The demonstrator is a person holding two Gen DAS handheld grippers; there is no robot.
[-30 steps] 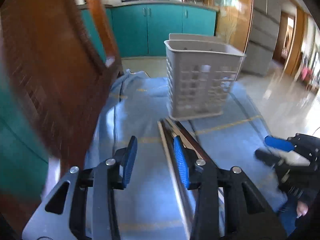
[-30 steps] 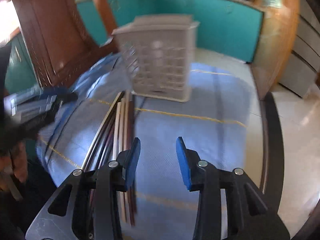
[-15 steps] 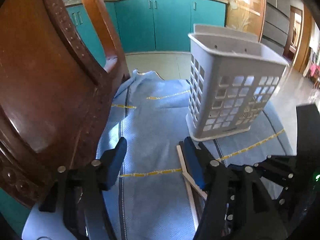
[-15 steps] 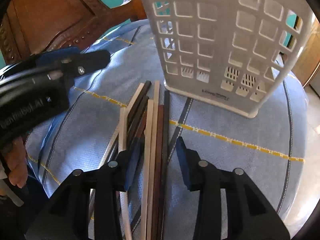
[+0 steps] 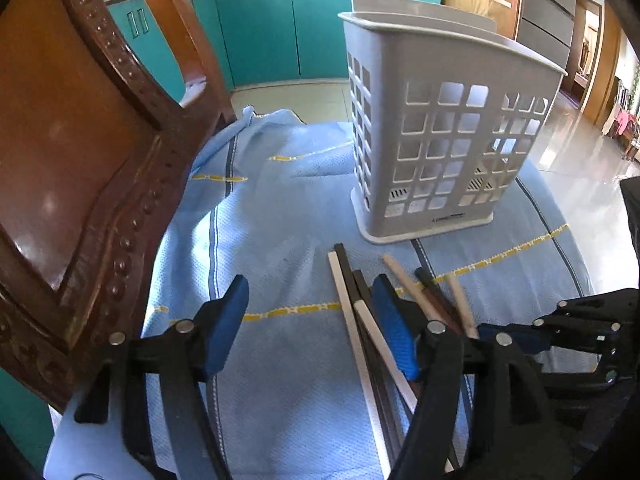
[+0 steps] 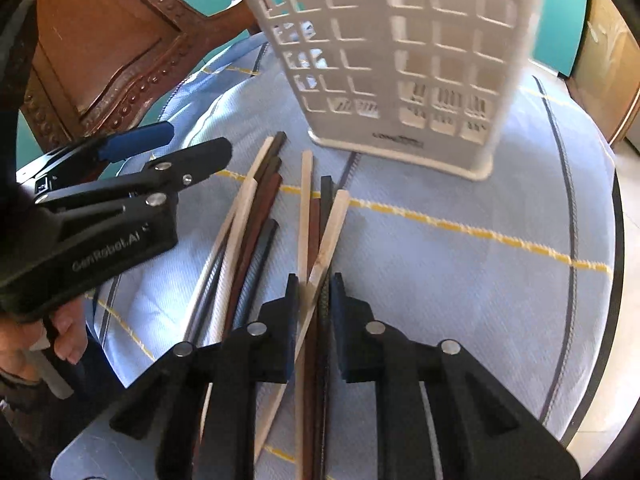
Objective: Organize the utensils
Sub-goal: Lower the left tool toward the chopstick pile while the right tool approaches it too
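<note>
Several chopsticks, pale, brown and black, lie side by side on a blue cloth in front of a white slotted utensil basket. My right gripper points down at the right-hand group of chopsticks. Its jaws are closing and the pads press a few sticks together, one pale stick skewed across the others. My left gripper hovers over the cloth with its jaws opening. The left-hand chopsticks lie just inside its right finger, untouched. From the right wrist, the left gripper shows beside the left-hand chopsticks.
A carved brown wooden chair back stands close on the left, its edge over the cloth. Teal kitchen cabinets and a tiled floor lie beyond the table. A person's hand holds the left gripper's handle at the lower left.
Both grippers have come down and closer to the chopsticks. The left jaws have widened. The right jaws have narrowed onto a few sticks, which have shifted and fanned slightly.
</note>
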